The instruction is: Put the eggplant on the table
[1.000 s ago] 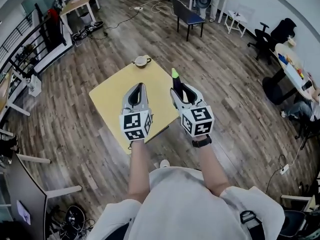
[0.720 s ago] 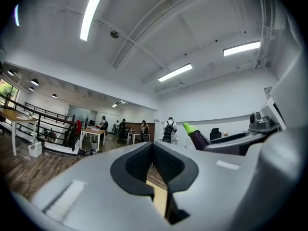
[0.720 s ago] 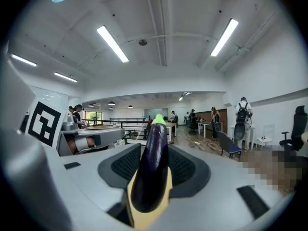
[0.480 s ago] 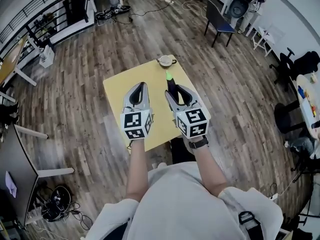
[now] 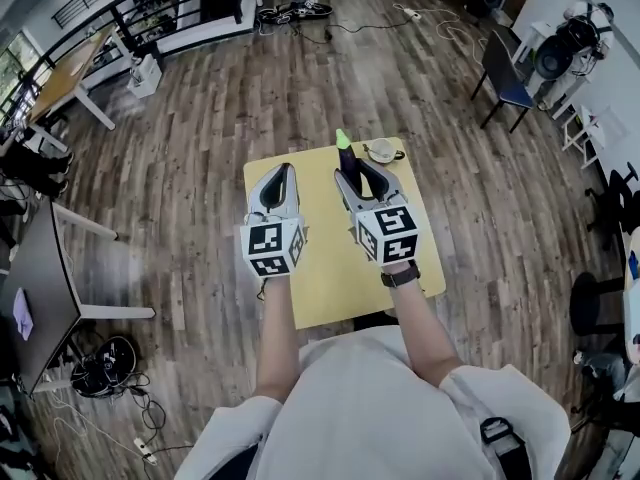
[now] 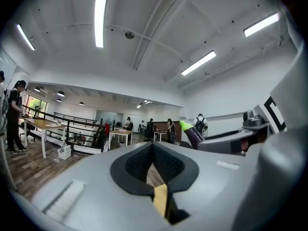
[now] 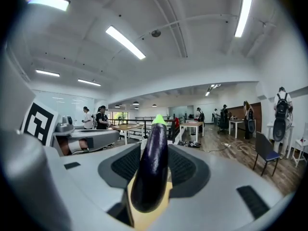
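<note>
We carry the eggplant in the right claw, whose jaws stand fairly wide because they are closed on its thick purple body. In the right gripper view the ribbed pads press it from both sides. It lies lengthwise along the jaws, blunt end back in the throat and green stem end poking out past the tips. We judge this grip a sensible one. The long body is clamped near its middle, so it should not swing, and the free end can be lowered first.

The left claw is closed to a narrow point with nothing in it. Through the small gap behind its tips we see only a strip of floor and yellow top. It rides just beside the right claw, apart from the eggplant, and seems held there simply to stay out of the way.

From the head view both claws are over the yellow surface, which stands on the wooden floor. The eggplant's tip is near the far edge, just beside a cup but not touching it. We read the eggplant as still carried in the air, not yet resting on the surface. Setting it down calls for lowering the right claw clear of the cup before the jaws part.
</note>
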The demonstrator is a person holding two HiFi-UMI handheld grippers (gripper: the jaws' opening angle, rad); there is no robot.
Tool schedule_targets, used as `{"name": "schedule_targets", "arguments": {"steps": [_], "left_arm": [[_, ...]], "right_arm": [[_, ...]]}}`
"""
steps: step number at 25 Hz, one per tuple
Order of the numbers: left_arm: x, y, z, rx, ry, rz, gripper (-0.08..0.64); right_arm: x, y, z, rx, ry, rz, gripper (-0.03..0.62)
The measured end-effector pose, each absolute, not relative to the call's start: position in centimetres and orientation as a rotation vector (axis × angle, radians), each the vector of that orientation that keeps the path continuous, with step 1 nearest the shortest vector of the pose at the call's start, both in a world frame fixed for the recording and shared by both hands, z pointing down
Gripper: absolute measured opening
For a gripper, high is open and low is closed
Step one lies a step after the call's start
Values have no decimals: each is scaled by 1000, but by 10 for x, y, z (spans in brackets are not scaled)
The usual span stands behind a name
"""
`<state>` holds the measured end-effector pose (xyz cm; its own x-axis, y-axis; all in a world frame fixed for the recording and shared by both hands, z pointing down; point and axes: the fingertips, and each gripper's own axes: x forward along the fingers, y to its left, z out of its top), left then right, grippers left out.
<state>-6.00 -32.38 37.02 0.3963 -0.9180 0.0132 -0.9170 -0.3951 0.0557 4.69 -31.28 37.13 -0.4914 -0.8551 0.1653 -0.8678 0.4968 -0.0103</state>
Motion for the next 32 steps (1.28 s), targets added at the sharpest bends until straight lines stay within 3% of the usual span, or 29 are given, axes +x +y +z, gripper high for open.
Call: {"name": "schedule_targets", "arguments": {"steps": [32], "left_arm": [[-59, -426, 527, 2271, -1662, 184, 9]], "right_arm": [[44, -440, 538, 1243, -2455, 565, 179]]}}
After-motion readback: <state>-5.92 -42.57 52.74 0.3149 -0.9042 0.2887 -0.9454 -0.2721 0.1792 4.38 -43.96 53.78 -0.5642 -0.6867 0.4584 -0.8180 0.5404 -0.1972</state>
